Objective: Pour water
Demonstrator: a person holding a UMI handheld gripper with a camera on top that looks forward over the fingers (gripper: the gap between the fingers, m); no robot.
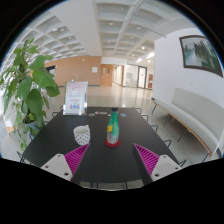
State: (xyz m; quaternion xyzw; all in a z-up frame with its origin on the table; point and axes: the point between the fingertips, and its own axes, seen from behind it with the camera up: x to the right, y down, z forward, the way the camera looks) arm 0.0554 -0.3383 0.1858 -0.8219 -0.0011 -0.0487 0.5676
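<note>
Ahead, the fingers (112,160) are spread wide with nothing between their pink pads (76,157), hovering over the near edge of a dark bench (60,140). A green bottle with a red label (113,129) stands upright at twelve o'clock, just beyond the gap between the fingers. A patterned glass (82,134) stands near it at about eleven o'clock, apart from the bottle. A leafy plant (25,85) rises at ten o'clock beside the bench.
</note>
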